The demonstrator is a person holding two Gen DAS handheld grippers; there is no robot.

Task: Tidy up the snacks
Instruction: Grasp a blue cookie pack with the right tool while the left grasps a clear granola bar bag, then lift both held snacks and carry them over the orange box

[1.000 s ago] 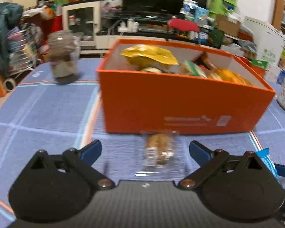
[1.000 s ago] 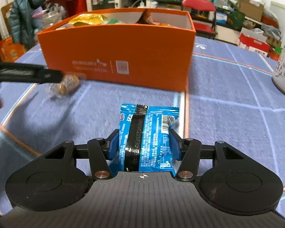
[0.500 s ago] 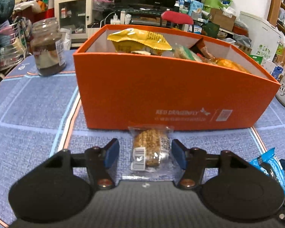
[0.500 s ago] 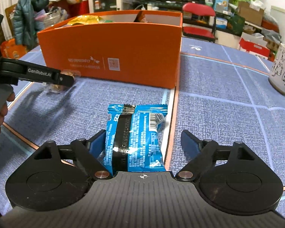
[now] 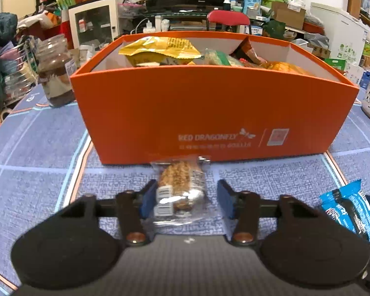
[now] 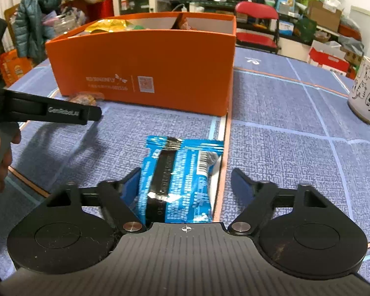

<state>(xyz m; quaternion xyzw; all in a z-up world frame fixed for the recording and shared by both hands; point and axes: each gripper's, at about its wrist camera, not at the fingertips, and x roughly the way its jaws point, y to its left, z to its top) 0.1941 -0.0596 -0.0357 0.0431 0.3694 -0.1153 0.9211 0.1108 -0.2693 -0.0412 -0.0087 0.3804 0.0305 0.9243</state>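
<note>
An orange box (image 5: pixel 209 113) holding several snack packs stands on the blue tablecloth; it also shows in the right wrist view (image 6: pixel 145 74). A clear-wrapped oat bar (image 5: pixel 180 190) lies in front of it, between the open fingers of my left gripper (image 5: pixel 186 197), the left finger touching the wrapper. A blue snack pack (image 6: pixel 177 180) lies on the cloth between the open fingers of my right gripper (image 6: pixel 186 182), against the left finger. The blue pack also shows at the lower right of the left wrist view (image 5: pixel 350 212). The left gripper's arm (image 6: pixel 49 111) shows at left in the right wrist view.
A glass jar with dark contents (image 5: pixel 55 74) stands left of the box. A white mug with cat drawings (image 6: pixel 367 96) stands at the right. A red chair (image 6: pixel 257 24) and cluttered shelves lie beyond the table.
My right gripper has opened and let go of the blue pack, which now rests on the cloth. My left gripper has moved in around the oat bar and narrowed its opening.
</note>
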